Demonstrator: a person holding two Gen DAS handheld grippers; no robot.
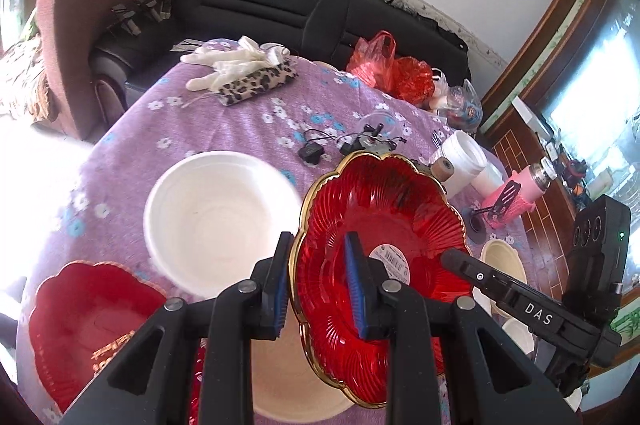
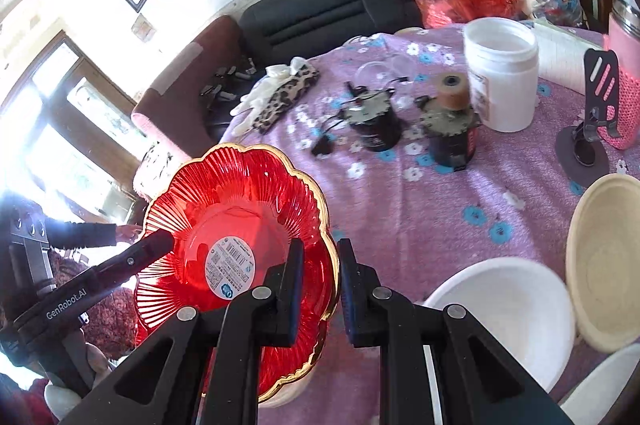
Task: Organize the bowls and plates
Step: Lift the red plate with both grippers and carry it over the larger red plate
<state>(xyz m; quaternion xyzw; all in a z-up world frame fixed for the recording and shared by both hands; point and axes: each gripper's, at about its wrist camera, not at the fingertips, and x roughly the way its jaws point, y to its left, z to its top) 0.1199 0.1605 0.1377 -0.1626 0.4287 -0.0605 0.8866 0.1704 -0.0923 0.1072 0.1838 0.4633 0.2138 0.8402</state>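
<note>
From the left wrist camera, the left gripper (image 1: 318,285) is clamped on the near rim of a red glass plate (image 1: 384,221) with a scalloped gold edge, one blue pad inside the dish and one outside. The plate is tilted and held clear of the purple flowered tablecloth (image 1: 224,121). The right gripper's finger (image 1: 472,265) reaches in from the right and meets the plate's far side. Just left of the plate sits a white bowl (image 1: 222,221), and a second red plate (image 1: 92,321) lies at the lower left; a cream plate (image 1: 288,381) shows beneath the held one. Farther back lie white gloves (image 1: 224,65) on a leopard-print pouch (image 1: 260,83), a red plastic bag (image 1: 376,59) and a white jar (image 1: 464,161).

From the right wrist camera, the right gripper (image 2: 320,289) pinches the same red plate's gold rim between its pads (the gap is narrow, only the rim in it). The left gripper's finger (image 2: 148,251) touches the opposite side. To the right stand a white bowl (image 2: 508,313) and a cream bowl (image 2: 608,265) tipped against it. Two small dark motors (image 2: 372,121) with wires, the jar and a pink-sleeved flask (image 2: 624,93) crowd the far cloth.
</note>
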